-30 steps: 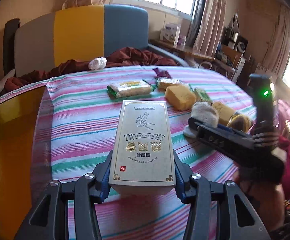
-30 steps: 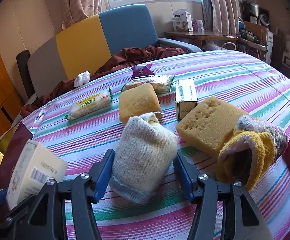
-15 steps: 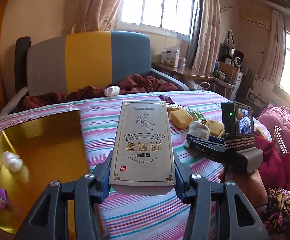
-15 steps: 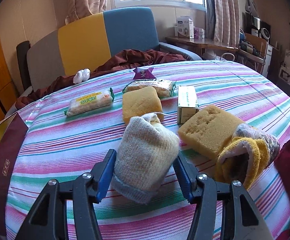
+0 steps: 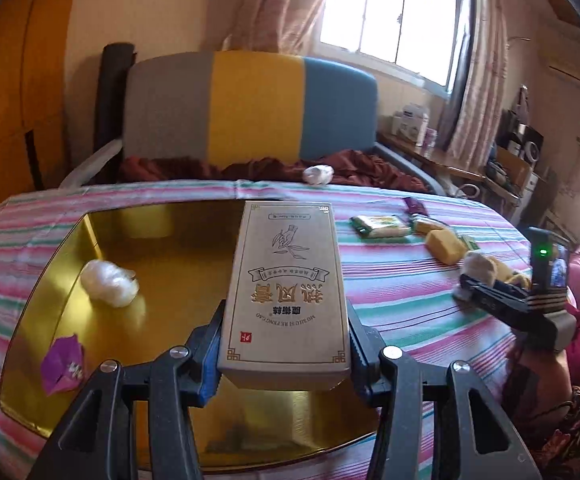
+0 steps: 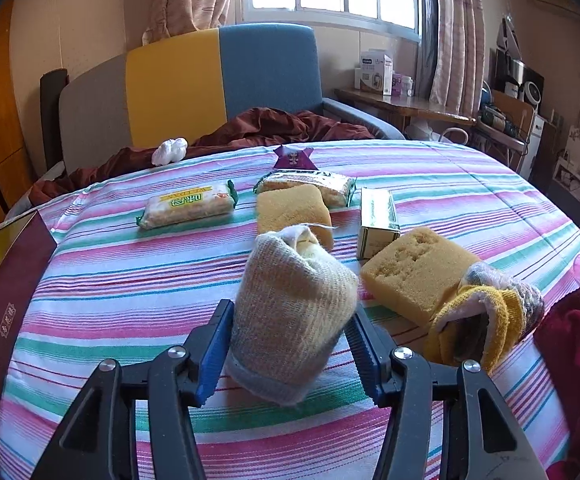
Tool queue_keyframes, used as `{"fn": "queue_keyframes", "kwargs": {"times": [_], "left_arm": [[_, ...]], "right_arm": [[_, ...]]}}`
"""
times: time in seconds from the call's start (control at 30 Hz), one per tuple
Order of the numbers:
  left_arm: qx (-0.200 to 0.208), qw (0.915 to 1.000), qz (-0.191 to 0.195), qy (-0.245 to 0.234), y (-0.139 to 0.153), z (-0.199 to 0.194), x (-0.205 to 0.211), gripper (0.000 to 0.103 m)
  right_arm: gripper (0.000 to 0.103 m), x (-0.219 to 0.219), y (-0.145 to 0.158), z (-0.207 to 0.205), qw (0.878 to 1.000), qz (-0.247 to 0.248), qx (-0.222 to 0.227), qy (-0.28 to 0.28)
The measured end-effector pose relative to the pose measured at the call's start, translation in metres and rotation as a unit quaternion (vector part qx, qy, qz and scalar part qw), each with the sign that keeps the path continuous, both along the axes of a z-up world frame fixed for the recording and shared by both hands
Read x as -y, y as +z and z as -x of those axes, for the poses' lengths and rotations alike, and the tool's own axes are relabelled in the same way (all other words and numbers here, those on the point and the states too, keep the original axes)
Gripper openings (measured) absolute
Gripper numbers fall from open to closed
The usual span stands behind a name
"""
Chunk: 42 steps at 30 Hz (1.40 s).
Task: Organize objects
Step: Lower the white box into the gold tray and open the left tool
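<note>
My left gripper point(image 5: 286, 344) is shut on a beige box with gold print point(image 5: 286, 280) and holds it above a gold tray point(image 5: 178, 256) on the striped tablecloth. In the tray lie a white wad point(image 5: 108, 283) and a purple wrapper point(image 5: 62, 364). My right gripper point(image 6: 290, 352) is shut on a rolled beige sock point(image 6: 293, 308) just above the cloth. It also shows in the left wrist view point(image 5: 485, 300), to the right of the tray.
On the cloth lie two snack packets point(image 6: 188, 205) point(image 6: 309, 182), two yellow sponges point(image 6: 293, 210) point(image 6: 413, 272), a small green box point(image 6: 377, 216), a yellow sock point(image 6: 485, 316) and a purple wrapper point(image 6: 293, 158). A maroon box edge point(image 6: 6, 300) stands left. A sofa point(image 6: 218, 80) is behind.
My left gripper has swung left with the box, from over the cloth to over the gold tray. My right gripper has stayed nearly still with the sock.
</note>
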<state>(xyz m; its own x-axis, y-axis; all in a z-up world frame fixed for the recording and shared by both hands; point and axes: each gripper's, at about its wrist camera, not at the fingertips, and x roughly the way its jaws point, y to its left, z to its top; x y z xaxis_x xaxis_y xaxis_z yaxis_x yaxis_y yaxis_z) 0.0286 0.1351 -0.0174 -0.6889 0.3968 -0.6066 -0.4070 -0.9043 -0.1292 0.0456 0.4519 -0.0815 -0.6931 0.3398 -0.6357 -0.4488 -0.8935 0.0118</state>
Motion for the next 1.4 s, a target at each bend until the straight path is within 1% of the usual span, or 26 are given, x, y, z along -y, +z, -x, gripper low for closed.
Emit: {"fn": "queue_keyframes", "kwargs": {"times": [0.13, 0.27, 0.37, 0.6, 0.83, 0.9, 1.07, 1.17, 1.33, 1.4], "left_arm": [[0.025, 0.9993, 0.006, 0.028, -0.015, 0.013, 0.019, 0.051], [0.044, 0.9979, 0.017, 0.046, -0.029, 0.022, 0.031, 0.051], [0.055, 0.9968, 0.017, 0.055, -0.036, 0.026, 0.040, 0.051], [0.058, 0.9955, 0.027, 0.070, -0.047, 0.028, 0.055, 0.051], [0.046, 0.9950, 0.042, 0.078, -0.048, 0.028, 0.062, 0.051], [0.046, 0.9942, 0.051, 0.083, -0.050, 0.028, 0.062, 0.051], [0.048, 0.9935, 0.058, 0.085, -0.050, 0.023, 0.063, 0.052], [0.050, 0.9938, 0.051, 0.086, -0.049, 0.018, 0.065, 0.052], [0.067, 0.9939, 0.014, 0.087, -0.047, 0.014, 0.073, 0.052], [0.065, 0.9941, 0.012, 0.085, -0.046, 0.012, 0.074, 0.052]], "right_arm": [[0.056, 0.005, 0.001, 0.000, 1.000, -0.009, 0.001, 0.005], [0.056, 0.008, 0.002, -0.002, 1.000, -0.017, -0.004, 0.009], [0.056, 0.011, 0.003, -0.004, 1.000, -0.020, -0.004, 0.011], [0.056, 0.017, 0.004, -0.008, 1.000, -0.019, -0.008, 0.015], [0.056, 0.024, 0.004, -0.012, 0.999, -0.022, -0.010, 0.021], [0.056, 0.027, 0.004, -0.012, 0.999, -0.025, -0.009, 0.023], [0.056, 0.034, 0.007, -0.013, 0.999, -0.035, -0.009, 0.032], [0.056, 0.039, 0.009, -0.013, 0.998, -0.040, -0.008, 0.038], [0.056, 0.051, 0.012, -0.013, 0.997, -0.049, -0.008, 0.055], [0.056, 0.055, 0.013, -0.013, 0.997, -0.050, -0.008, 0.061]]}}
